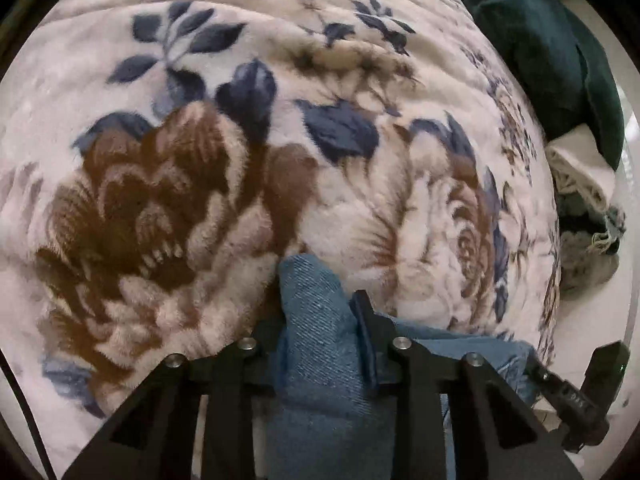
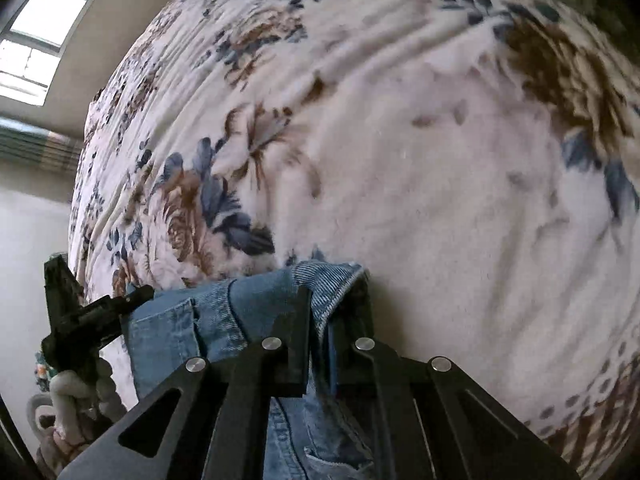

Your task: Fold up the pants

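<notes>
A: Around the work? Floral fleece blanket (image 1: 224, 168) spread over the whole bed, brown roses and blue leaves. Dark green cushion (image 1: 540, 52) at the far right corner in the left wrist view, a rumpled heap of pale cloth (image 1: 580, 200) just below it, off the blanket's edge. A window (image 2: 44, 40) high on the left in the right wrist view.

B: In the way? Nothing lying on the blanket ahead of either tool.

A: Left gripper (image 1: 320, 312)? Pointing forward and down over the blanket, fingers pinched onto a thick bunch of the blue denim pants (image 1: 316, 320); cloth bulges up between them and fills the gap.

B: Right gripper (image 2: 334, 304)? Likewise closed tight on a hemmed edge of the pants (image 2: 240, 304), fabric draped over the left finger. The other tool visible at the left border, gripping the same stretch of denim.

A: Pants' place? Held up between both tools at the near edge of the bed; whether the lower part touches the blanket, hard to say, blurred.

B: Room? Broad bare blanket ahead; bed edge and floor (image 2: 28, 240) close on the left.
</notes>
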